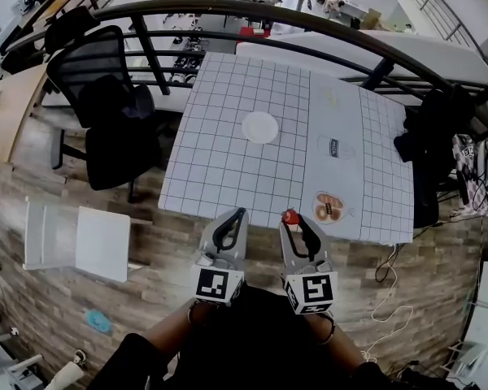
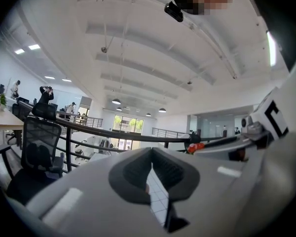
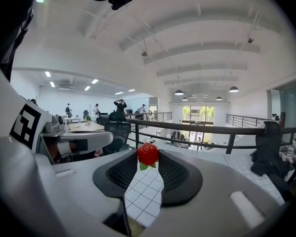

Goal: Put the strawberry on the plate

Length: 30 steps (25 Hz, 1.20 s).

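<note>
A red strawberry [image 1: 290, 216] with a green leaf sits between the tips of my right gripper [image 1: 293, 222], which is shut on it just short of the table's near edge. In the right gripper view the strawberry [image 3: 148, 153] is pinched at the very tips of the right gripper [image 3: 148, 158]. The small round white plate [image 1: 260, 127] lies in the middle of the white grid-patterned table [image 1: 220, 169], well beyond both grippers. My left gripper [image 1: 237, 215] hangs beside the right one, shut and holding nothing. From the left gripper [image 2: 151, 166] view the strawberry [image 2: 196, 146] shows at the right.
A black office chair [image 1: 106, 104] stands left of the table and a white low stand [image 1: 77, 238] lies on the floor at the near left. A dark railing [image 1: 252, 10] curves behind the table. Dark clothing [image 1: 435, 136] hangs at the right. A food picture [image 1: 329, 207] lies on the table's near right.
</note>
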Available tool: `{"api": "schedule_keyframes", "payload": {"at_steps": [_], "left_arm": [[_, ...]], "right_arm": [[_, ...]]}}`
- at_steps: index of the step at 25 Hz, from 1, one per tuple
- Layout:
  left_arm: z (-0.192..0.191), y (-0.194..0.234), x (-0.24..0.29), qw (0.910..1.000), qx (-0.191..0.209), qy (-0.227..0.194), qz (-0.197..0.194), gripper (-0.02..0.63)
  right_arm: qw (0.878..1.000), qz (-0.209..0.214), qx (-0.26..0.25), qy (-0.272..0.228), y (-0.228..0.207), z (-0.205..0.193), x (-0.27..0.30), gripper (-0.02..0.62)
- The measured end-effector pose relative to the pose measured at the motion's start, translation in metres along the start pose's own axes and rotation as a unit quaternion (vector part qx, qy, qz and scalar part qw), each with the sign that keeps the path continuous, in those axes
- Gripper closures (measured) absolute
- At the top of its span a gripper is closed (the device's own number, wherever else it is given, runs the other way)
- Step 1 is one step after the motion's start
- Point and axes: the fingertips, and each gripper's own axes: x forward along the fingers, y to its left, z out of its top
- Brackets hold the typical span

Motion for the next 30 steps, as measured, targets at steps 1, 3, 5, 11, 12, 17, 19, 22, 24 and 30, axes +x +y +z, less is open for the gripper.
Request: {"api": "schedule_keyframes", "payload": {"at_steps": [1,3,5,11,12,17,19,22,24,30], "left_arm": [[0.000,0.005,0.005,1.0000,0.002,0.001,-0.002,0.595],[0.002,0.013,0.014,1.0000,-0.005,-0.001,-0.006,0.595],[0.006,0.021,0.023,0.9999,-0.006,-0.006,-0.010,0.595],[0.010,0.039,0.034,0.9999,-0.011,-0.009,-0.003,0.595],[0.011,0.041,0.035,0.9999,-0.013,-0.010,-0.005,0.595],[0.014,0.061,0.055,0.9996,-0.024,-0.013,-0.008,0.595],[0.014,0.070,0.058,0.9996,-0.021,-0.016,-0.001,0.595],[0.015,0.080,0.059,0.9997,-0.014,-0.019,0.004,0.595],[0.014,0.089,0.059,0.9997,-0.014,-0.021,0.007,0.595],[0.008,0.111,0.061,0.9993,-0.023,-0.017,0.024,0.595]], "right_arm": [[1.000,0.000,0.001,0.000,0.001,0.002,0.007,0.462],[1.000,0.000,0.007,0.002,0.002,0.004,0.020,0.462],[1.000,0.001,0.009,0.003,0.002,0.007,0.032,0.462],[1.000,-0.002,0.010,0.002,0.004,0.017,0.047,0.462],[1.000,-0.003,0.007,0.002,0.005,0.019,0.049,0.462],[1.000,-0.005,0.006,0.008,0.004,0.027,0.078,0.462],[1.000,0.000,0.006,0.008,0.009,0.029,0.087,0.462],[1.000,0.007,0.002,0.005,0.016,0.034,0.096,0.462],[1.000,0.007,0.001,0.007,0.020,0.035,0.102,0.462],[1.000,0.007,0.001,0.014,0.025,0.034,0.112,0.462]]}}
